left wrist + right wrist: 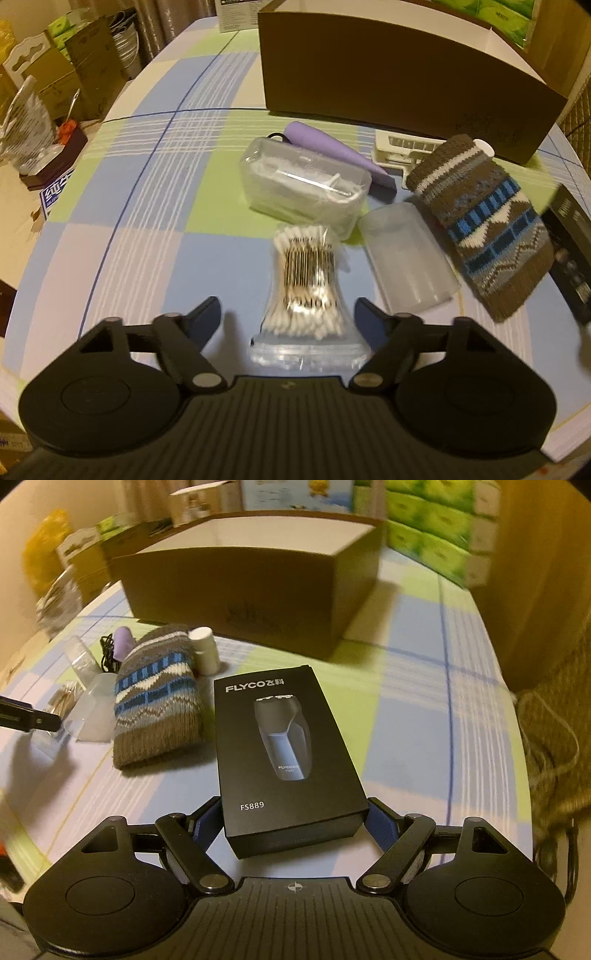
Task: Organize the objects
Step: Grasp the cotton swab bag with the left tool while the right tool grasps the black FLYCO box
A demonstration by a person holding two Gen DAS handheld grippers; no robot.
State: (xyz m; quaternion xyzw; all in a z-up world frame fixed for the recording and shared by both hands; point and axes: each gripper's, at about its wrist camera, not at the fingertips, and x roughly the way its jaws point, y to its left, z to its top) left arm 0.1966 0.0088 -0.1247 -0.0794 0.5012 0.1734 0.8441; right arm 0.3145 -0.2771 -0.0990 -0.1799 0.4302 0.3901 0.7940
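A cardboard box (251, 587) stands open at the back of the checked table (140, 206). The right gripper (293, 814) pinches the shaver box (280, 753) at its near end. The left gripper (288, 314), jaws spread, straddles the swab bag (306, 288) without touching it.

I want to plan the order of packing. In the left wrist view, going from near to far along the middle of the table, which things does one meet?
Left gripper → bag of cotton swabs → clear plastic case → purple device → brown cardboard box.
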